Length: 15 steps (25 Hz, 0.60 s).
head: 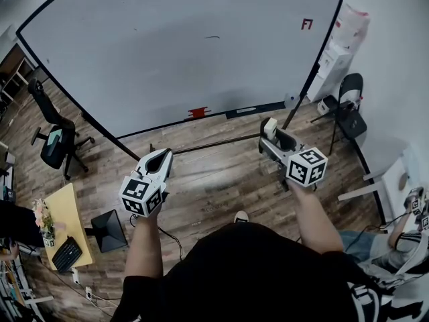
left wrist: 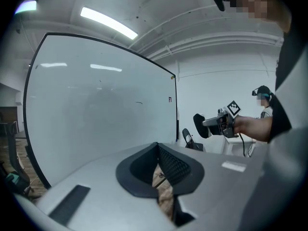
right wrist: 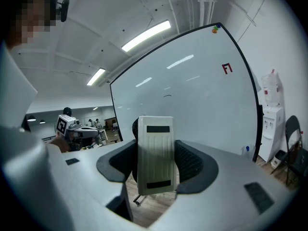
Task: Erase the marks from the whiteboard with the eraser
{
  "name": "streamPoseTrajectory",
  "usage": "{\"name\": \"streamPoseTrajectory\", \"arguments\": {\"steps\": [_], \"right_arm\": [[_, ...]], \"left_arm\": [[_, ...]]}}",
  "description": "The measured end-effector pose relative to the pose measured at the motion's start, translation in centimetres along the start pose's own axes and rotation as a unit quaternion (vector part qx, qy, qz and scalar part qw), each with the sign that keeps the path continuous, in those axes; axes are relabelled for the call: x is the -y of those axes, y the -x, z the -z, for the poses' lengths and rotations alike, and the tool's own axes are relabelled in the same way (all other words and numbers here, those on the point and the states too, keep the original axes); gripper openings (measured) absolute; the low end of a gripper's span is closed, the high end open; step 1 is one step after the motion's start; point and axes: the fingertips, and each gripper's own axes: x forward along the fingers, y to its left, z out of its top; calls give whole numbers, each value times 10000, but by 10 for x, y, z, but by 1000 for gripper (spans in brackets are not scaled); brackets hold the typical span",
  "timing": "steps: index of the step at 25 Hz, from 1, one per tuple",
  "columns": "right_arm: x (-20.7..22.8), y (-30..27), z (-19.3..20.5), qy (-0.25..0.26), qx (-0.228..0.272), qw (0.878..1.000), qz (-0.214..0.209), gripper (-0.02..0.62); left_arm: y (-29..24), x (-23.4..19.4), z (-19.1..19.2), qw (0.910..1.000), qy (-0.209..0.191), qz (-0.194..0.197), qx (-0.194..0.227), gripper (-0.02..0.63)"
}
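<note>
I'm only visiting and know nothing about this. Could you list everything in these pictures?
Large black-framed whiteboard: one, white, standing ahead.
Short dark stroke: one, mid-board.
Red lettering: one, board's upper right.
Small red object: one, on the board's ledge.
Black wheeled office chair: one, head view's left.
Black folding chair: one, head view's right.
White water dispenser: one, beside that chair.
Yellow desk: one, lower left.
Pale ribbed rectangular eraser: one, off-white, between the right fingers.
Left gripper: grey, shut, empty.
Right gripper: grey, shut on the eraser.
</note>
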Motion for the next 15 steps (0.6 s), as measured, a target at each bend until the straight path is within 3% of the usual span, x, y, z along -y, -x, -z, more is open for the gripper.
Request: {"name": "streamPoseTrajectory", "arguments": {"steps": [15], "right_arm": [[47, -33, -2, 2, -207, 9996, -202, 238]], "left_arm": [[-51, -7, -4, 9998, 90, -167, -99, 12]]}}
